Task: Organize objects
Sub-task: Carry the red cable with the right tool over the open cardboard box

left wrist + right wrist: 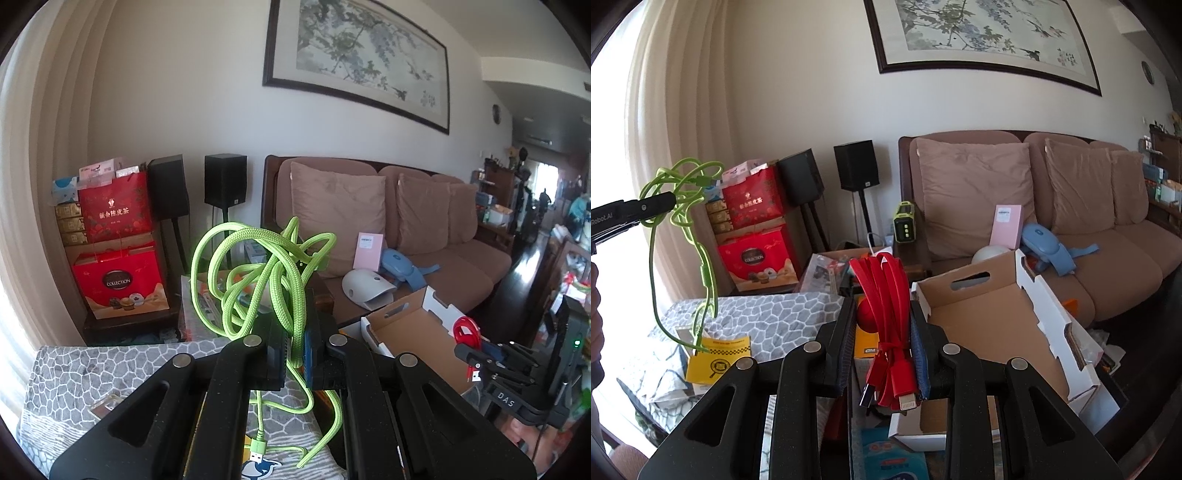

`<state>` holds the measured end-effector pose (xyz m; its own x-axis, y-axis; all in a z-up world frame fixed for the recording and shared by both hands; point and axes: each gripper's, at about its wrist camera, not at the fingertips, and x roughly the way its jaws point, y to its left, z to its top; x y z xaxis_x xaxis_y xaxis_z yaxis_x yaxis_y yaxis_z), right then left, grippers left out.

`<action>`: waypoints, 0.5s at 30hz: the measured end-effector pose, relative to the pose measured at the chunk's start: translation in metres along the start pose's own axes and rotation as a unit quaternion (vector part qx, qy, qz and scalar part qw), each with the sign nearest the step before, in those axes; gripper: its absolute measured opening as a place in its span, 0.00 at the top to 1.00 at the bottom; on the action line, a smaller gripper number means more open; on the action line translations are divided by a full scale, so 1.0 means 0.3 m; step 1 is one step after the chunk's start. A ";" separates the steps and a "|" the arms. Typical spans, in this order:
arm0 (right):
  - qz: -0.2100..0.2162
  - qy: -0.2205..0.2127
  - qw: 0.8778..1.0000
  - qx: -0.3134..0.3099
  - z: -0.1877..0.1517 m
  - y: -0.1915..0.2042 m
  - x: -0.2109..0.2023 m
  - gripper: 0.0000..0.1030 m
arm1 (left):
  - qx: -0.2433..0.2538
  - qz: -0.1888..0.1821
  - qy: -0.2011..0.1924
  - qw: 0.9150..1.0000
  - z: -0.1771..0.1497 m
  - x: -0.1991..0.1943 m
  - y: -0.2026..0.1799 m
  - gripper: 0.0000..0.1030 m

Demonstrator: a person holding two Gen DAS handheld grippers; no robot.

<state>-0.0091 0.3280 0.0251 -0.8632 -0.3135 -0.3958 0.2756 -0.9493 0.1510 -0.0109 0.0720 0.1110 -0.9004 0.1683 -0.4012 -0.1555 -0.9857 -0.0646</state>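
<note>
Two claws, one cable each: both pinched on a load, both lifted above the table.
Left claw (294,350): nearly fully closed; dark pads clamped on a single strand of the braided lime-green USB cable (258,280).
Green cable, upper part: loose tangle of loops rising past the fingertips toward 12 o'clock in the left wrist view.
Green cable, lower part: strands hanging below the pads toward 6 o'clock, metal USB plug dangling over the grey pebble-patterned tablecloth (92,369).
Left claw from the right wrist view: at 9 o'clock, black fingers side-on, green tangle draped from the tip and trailing down to a yellow booklet (718,358) on the cloth.
Right claw (882,332): part open, pads pressed on both sides of a bundled flat red charging cable (886,291).
Red cable: coil folded and tied at its middle, upper loops sticking up at 12 o'clock, connector ends hanging out toward 6 o'clock.
Open brown cardboard box with white flaps (990,321): at 3 o'clock of the right claw, just beside it.
Right claw from the left wrist view: at 3 o'clock, red coil visible at its tip, near the box edge.
</note>
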 end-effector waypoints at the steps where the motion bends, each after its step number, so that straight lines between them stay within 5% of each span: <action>1: 0.000 0.000 1.000 0.001 0.000 -0.002 0.000 0.74 | 0.000 0.000 0.000 1.000 0.000 -0.001 -0.002 0.94; 15: -0.003 0.003 1.000 0.007 0.000 -0.028 -0.003 0.73 | 0.003 -0.007 -0.003 1.000 0.004 -0.003 -0.025 0.94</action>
<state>-0.0107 0.3363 0.0241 -0.8626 -0.3073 -0.4018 0.2636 -0.9510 0.1615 -0.0094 0.0794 0.1130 -0.9004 0.1817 -0.3953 -0.1698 -0.9833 -0.0652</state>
